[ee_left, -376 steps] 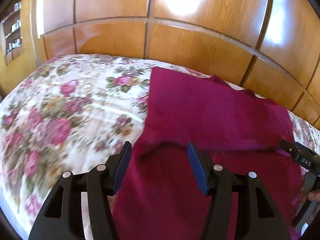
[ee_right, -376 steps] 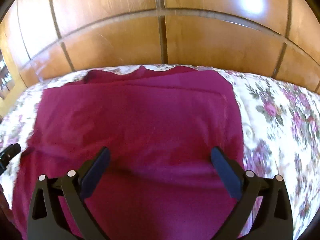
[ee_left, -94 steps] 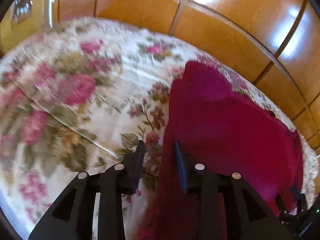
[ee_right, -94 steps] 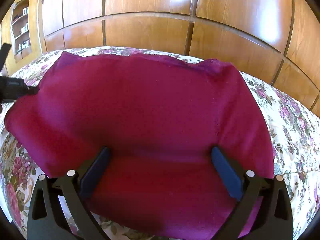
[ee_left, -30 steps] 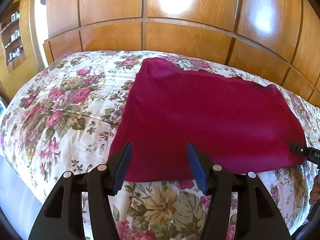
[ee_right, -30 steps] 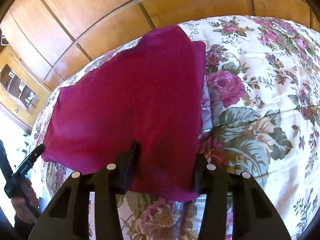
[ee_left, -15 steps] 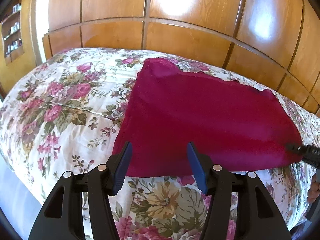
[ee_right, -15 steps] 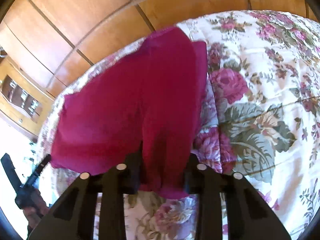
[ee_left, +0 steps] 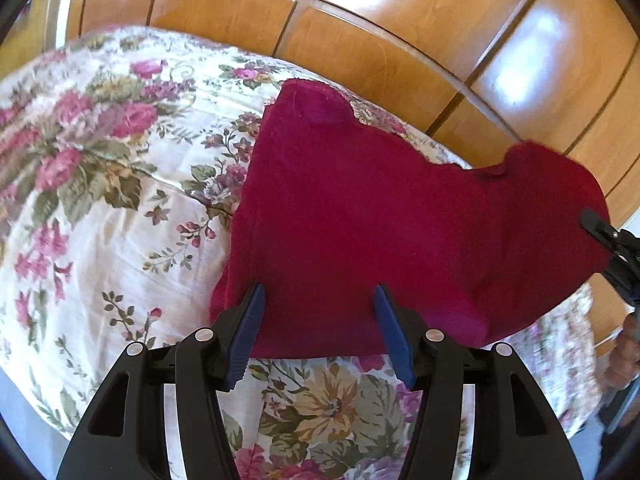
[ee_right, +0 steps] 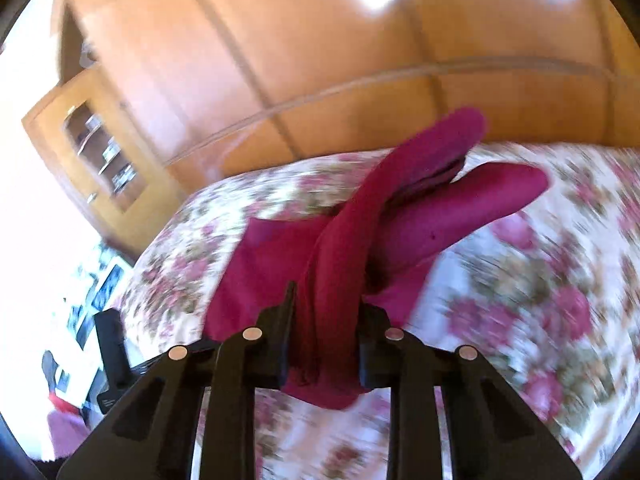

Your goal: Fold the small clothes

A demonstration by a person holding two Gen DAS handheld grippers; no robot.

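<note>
A dark red garment (ee_left: 360, 216) lies folded on the floral bedspread (ee_left: 100, 184). My left gripper (ee_left: 318, 320) is open and empty over the garment's near left edge, its blue pads either side of the cloth. My right gripper (ee_right: 324, 320) is shut on the garment's right edge (ee_right: 336, 280) and lifts it, so that side rises off the bed in a fold (ee_right: 440, 168). In the left wrist view the right gripper (ee_left: 612, 240) shows at the far right with the raised cloth.
Polished wooden wardrobe panels (ee_left: 400, 40) stand behind the bed. A wooden shelf unit (ee_right: 100, 152) is at the left. The bed's near edge (ee_left: 48, 420) drops off at the lower left.
My right gripper has shut on the garment's right edge and lifted it up and over toward the left. My left gripper has moved closer over the near left edge and stays open.
</note>
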